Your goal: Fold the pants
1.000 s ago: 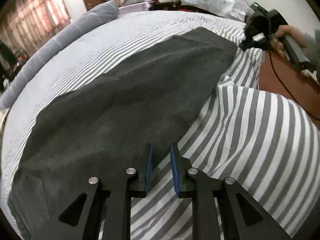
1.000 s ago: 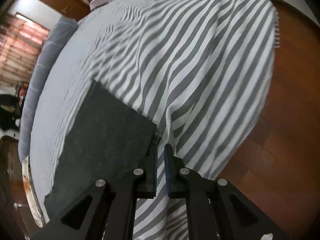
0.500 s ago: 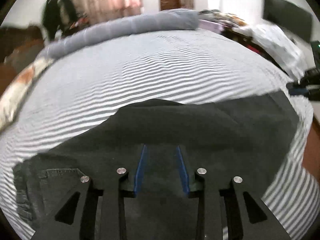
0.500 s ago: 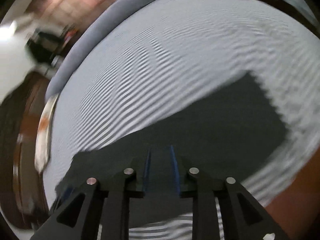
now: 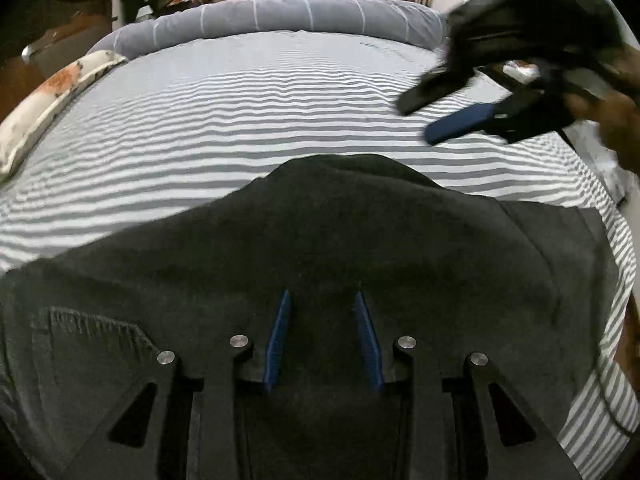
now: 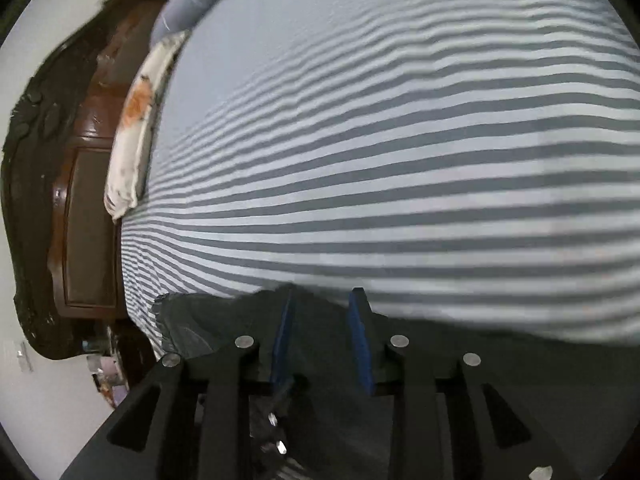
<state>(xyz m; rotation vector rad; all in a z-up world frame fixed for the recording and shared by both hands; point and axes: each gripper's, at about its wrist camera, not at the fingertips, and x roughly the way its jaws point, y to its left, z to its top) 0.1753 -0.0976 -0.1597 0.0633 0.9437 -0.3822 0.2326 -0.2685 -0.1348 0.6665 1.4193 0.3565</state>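
Showing right gripper [image 5: 444,116] airborne, left view; both fingers spread over pants [image 5: 320,248].

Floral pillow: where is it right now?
The floral pillow lies along the left edge of the striped bed in the left wrist view, below the grey bolster; the right wrist view shows it beside the wooden headboard.

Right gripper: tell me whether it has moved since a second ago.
Yes. The right gripper, jaws just opening with nothing between them, has swung from the pants' hem end at the bed's edge toward the grey bolster.
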